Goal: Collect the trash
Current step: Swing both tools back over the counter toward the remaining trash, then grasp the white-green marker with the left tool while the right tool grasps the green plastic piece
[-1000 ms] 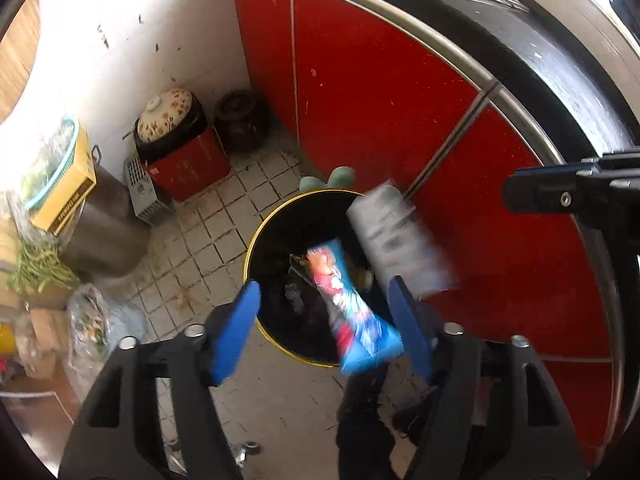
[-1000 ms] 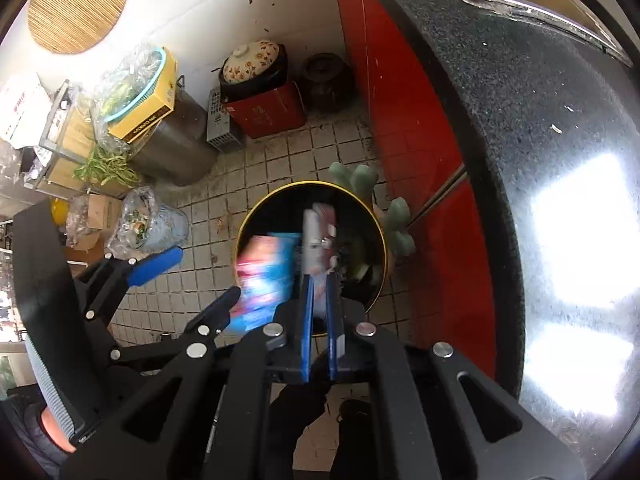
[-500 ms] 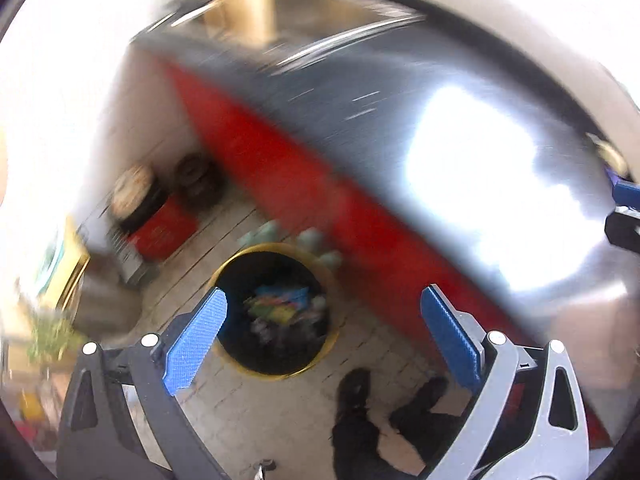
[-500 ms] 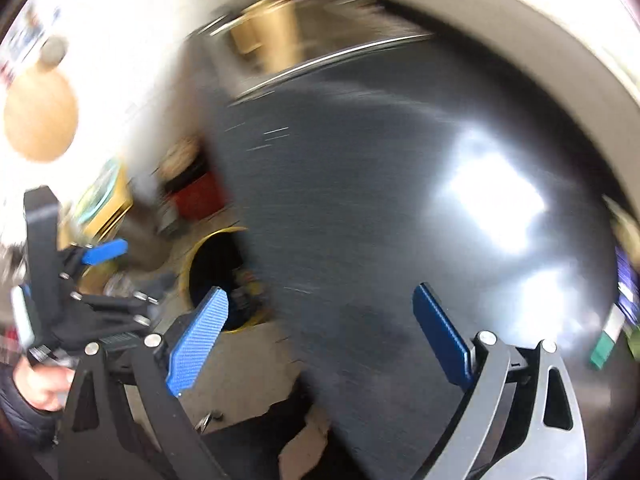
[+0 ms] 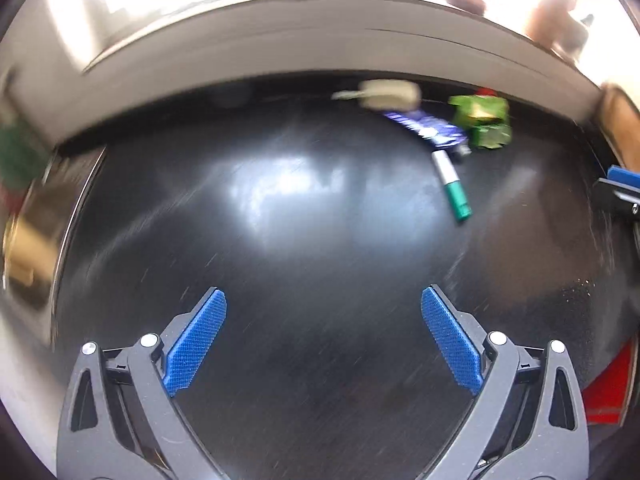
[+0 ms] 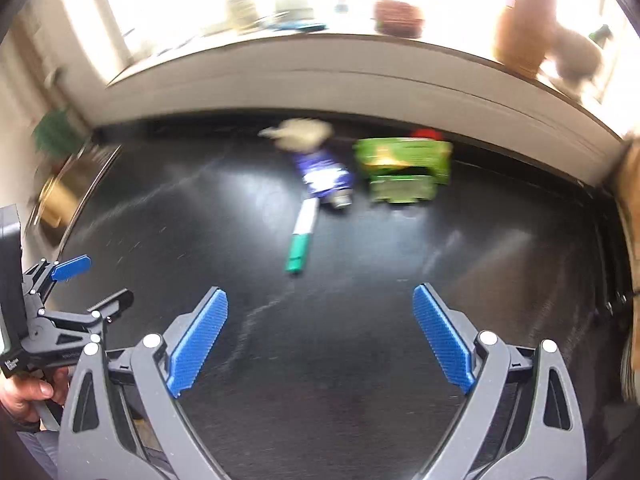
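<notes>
The black countertop (image 6: 360, 340) carries a green-white tube (image 6: 303, 237), purple wrapper (image 6: 323, 174) and green carton (image 6: 404, 170).

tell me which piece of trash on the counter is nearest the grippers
The green-and-white tube, lying alone in front; the purple wrapper, green carton and beige wad sit farther back.

Grey tongs (image 5: 323, 344), ribbed blue pads (image 5: 196, 342)

On the counter (image 6: 360, 360), the tube (image 6: 302, 236) lies before the wrapper (image 6: 322, 174), left of the carton (image 6: 402, 172).
</notes>
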Tool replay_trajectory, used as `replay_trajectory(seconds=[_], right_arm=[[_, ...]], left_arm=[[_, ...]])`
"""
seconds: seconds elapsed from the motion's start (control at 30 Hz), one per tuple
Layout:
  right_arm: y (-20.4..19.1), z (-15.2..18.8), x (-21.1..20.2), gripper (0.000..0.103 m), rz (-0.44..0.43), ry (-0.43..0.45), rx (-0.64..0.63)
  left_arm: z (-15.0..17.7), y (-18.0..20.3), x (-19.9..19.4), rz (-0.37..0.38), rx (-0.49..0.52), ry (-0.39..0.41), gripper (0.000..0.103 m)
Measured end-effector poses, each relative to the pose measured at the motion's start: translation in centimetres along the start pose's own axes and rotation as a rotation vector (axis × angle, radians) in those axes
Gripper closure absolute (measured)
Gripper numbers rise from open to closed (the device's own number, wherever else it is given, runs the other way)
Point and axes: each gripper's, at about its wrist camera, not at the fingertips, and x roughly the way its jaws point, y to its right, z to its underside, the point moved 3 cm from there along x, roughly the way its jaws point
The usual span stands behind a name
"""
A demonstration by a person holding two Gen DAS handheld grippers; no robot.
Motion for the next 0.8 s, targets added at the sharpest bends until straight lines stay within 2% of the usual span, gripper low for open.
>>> replay_trajectory(seconds=[0.2, 0.37, 0.7, 0.8], right_arm=[[5.0, -1.9, 1.4, 0.012, 0.023, 0.009, 0.064], [7.6, -4.0, 5.4, 0.012, 0.029, -0.028, 0.077], [9.6, -7.8, 16.0, 0.012, 0.061, -0.118, 0.088], [9.6, -8.2, 18.1, 0.012, 0.069, -0.137, 0.075]], left_arm=[[-4.4, 5.6, 3.0, 0.038, 0.088, -0.023, 0.008], [-7.0, 9.4, 7.4, 0.074, 0.109, -0.070, 0.008], [-7.1, 11.3, 14.4, 0.059, 0.054, -0.152, 0.008], [-7.1, 11.4, 15.0, 0.060, 0.050, -0.133, 0.015]])
